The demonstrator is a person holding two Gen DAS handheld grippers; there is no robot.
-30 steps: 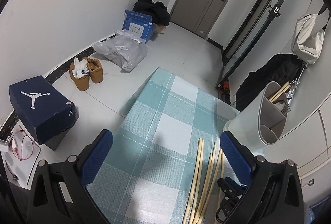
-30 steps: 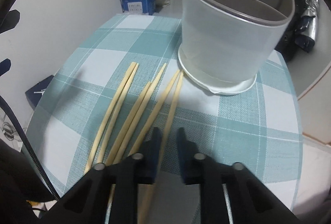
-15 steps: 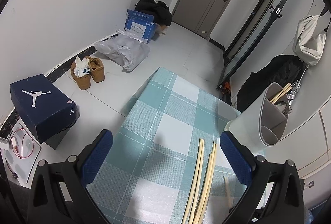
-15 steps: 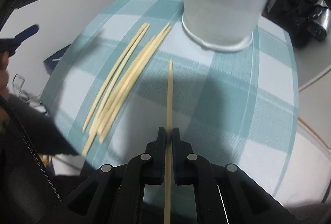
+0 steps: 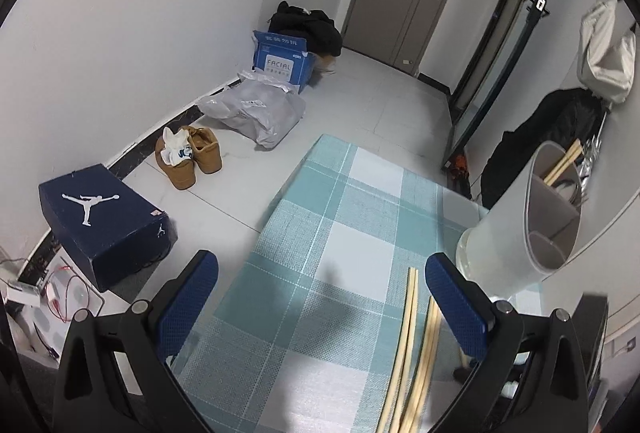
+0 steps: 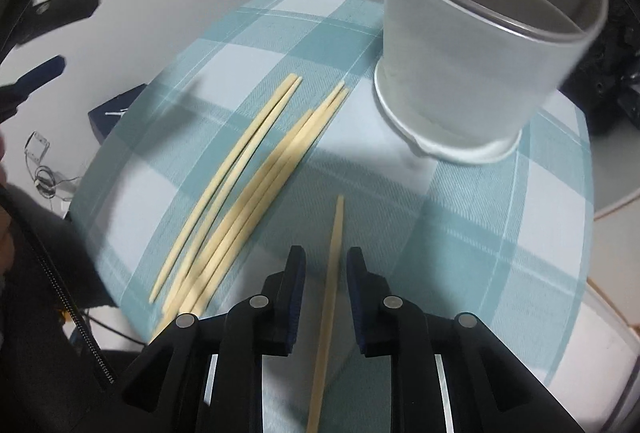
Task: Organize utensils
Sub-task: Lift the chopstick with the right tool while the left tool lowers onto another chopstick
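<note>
Right now your right tongs (image 6: 324, 273) are opening, with a single chopstick (image 6: 332, 273) lying in the gap between the blue pads, which stand clear of it on both sides. Its tip points toward the white utensil holder (image 6: 472, 73) standing on the checked desk (image 6: 500, 233). Just to the left, the loose chopsticks (image 6: 256, 177) lie side by side on the cloth. Your left tongs (image 5: 320, 297) hang wide open over the desk's near edge, holding nothing. More chopsticks (image 5: 562, 163) stand inside the holder's far compartment.
</note>
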